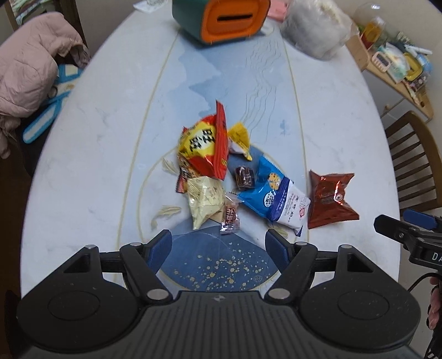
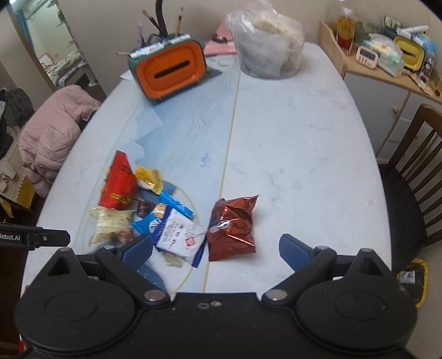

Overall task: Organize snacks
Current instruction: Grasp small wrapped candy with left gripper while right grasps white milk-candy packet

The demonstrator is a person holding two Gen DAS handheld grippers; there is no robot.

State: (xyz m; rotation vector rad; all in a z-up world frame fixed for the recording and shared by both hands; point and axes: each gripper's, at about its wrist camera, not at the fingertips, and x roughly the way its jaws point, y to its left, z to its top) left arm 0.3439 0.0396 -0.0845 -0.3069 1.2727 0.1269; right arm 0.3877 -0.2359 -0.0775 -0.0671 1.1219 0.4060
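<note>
Left hand-held gripper (image 1: pixel 218 244): jaws wide apart, empty, at lower frame just short of the snack pile (image 1: pixel 221 176) at counter (image 1: pixel 83 154) centre. Right hand-held gripper (image 2: pixel 215 247): jaws wide apart, empty. Foil bag (image 2: pixel 233 229) lies apart, right of the pile, touching the blue packet (image 2: pixel 171 229), apparently. Orange box (image 2: pixel 171 70) at upper frame.

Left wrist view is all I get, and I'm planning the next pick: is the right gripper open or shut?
Observer: The right gripper is open and holds nothing.
Operator: What is it facing?
Observer: The foil bag lies just ahead, within the span of its fingers.
Operator: Anything in the orange box that my view cuts off?
Observer: Brushes stand upright in its back part.
</note>
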